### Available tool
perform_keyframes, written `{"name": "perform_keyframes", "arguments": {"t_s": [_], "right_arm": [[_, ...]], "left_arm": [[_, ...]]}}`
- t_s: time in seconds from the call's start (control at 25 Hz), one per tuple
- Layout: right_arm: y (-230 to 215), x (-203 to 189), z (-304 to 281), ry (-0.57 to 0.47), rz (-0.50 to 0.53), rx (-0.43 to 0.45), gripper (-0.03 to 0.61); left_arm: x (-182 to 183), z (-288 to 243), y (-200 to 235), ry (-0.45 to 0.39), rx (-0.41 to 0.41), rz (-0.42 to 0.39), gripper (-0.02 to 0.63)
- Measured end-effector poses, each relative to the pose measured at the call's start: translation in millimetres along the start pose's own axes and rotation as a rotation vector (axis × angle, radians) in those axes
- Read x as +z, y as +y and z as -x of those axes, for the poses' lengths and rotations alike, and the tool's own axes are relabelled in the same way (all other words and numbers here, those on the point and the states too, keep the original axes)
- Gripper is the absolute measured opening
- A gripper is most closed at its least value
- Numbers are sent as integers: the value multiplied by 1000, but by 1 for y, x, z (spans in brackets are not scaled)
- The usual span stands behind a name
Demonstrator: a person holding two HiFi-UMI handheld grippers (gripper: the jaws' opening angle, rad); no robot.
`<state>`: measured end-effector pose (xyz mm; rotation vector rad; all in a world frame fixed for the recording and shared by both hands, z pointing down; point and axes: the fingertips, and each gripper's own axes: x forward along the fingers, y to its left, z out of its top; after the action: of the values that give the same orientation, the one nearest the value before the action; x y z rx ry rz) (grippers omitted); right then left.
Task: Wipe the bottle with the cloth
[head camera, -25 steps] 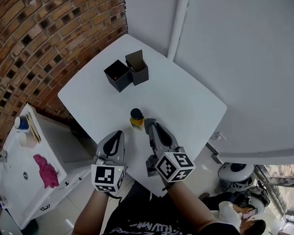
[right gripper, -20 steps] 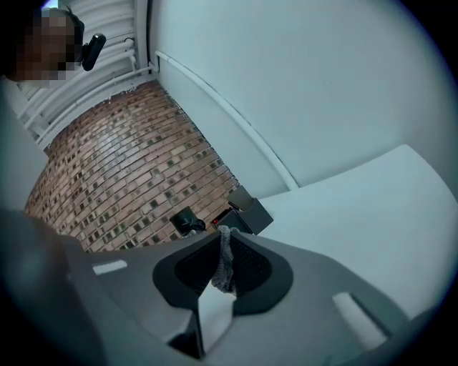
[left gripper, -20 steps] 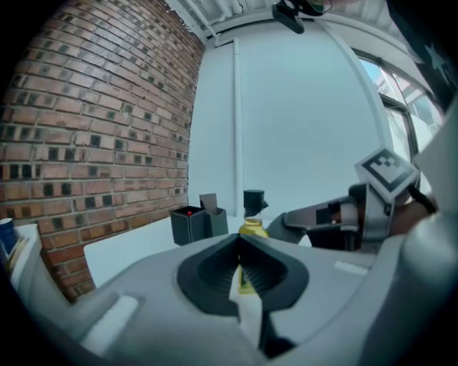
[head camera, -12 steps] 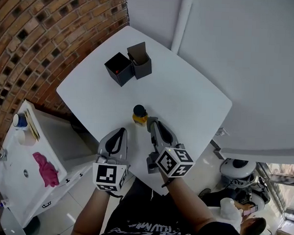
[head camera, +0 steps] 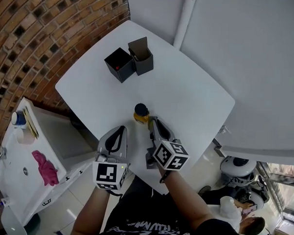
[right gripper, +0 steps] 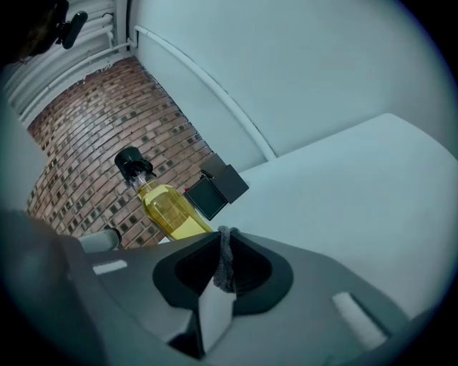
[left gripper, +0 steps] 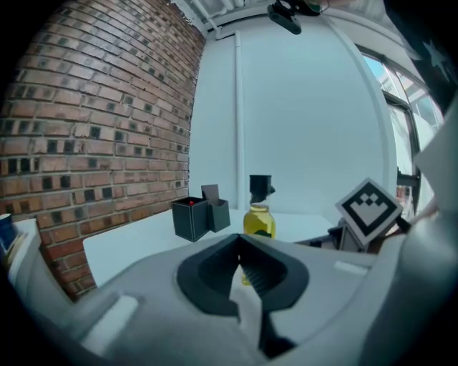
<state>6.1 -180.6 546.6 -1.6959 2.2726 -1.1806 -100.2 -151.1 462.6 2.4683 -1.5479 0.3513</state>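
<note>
A small bottle [head camera: 141, 113] of yellow liquid with a black cap stands upright on the white table [head camera: 187, 92], near its front edge. It also shows in the left gripper view as the bottle [left gripper: 259, 219] and, tilted by the camera, in the right gripper view as the bottle [right gripper: 169, 208]. My right gripper [head camera: 152, 122] lies just right of it, jaws shut on a thin strip of grey cloth [right gripper: 225, 256]. My left gripper [head camera: 118, 133] hovers off the table's front edge, left of the bottle, shut with nothing in it.
Two black open boxes [head camera: 128, 63] stand at the table's far left. A white side cabinet [head camera: 18, 177] at lower left carries a pink rag [head camera: 44, 167] and a small jar [head camera: 19, 118]. A brick wall [head camera: 34, 31] runs on the left.
My right gripper has edged forward toward the bottle, its marker cube shifting up and left. The left gripper has barely moved.
</note>
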Motion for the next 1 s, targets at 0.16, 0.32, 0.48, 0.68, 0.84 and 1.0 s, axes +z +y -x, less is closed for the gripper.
{"name": "perform_keyframes", "arguments": {"t_s": [0.16, 0.32, 0.48, 0.68, 0.84, 1.0], "right_arm": [[-4, -5, 0, 18, -6, -6, 43], [-3, -1, 7, 11, 37, 6, 43], [36, 16, 37, -36, 364, 140, 43], [115, 23, 73, -112, 1080, 321, 43], [140, 9, 72, -201, 1459, 349, 43], [139, -4, 53, -195, 1605, 339, 43]], "left_arm": [[0, -1, 1, 4, 2, 7, 5], [0, 0, 1, 0, 8, 4, 5], [1, 5, 4, -4, 23, 2, 5], [2, 13, 11, -10, 53, 12, 5], [5, 20, 10, -21, 73, 20, 5], [5, 23, 6, -26, 72, 19, 5]]}}
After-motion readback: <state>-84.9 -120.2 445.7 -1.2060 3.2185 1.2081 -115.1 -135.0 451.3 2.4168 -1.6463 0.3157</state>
